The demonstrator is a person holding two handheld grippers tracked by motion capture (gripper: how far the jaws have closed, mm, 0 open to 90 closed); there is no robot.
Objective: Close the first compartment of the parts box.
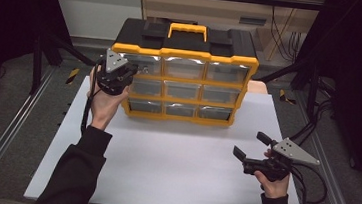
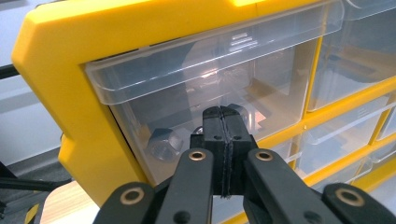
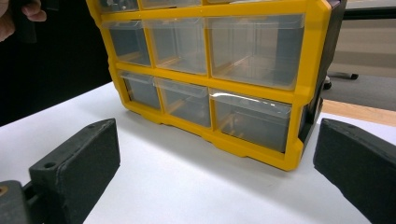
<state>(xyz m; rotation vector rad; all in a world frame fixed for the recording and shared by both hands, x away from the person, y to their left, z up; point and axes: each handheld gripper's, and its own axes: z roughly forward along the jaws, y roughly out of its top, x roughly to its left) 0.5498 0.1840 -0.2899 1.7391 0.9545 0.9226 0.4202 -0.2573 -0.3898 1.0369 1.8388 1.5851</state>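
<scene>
Nine clear drawers of the yellow organizer faced the person, its long axis running across the table. The left gripper, jaws pressed together, met the top-left drawer; the right gripper rested wide, holding nothing.

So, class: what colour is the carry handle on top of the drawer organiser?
Yellow; the carry handle on the drawer organiser shows best in the high view.

Left tool raised, jaws pressed together; right tool held low, jaws spread wide apart.

Right gripper jaws spread wide, nothing between. Yellow drawer cabinet upright on white table, clear drawers shut.
</scene>
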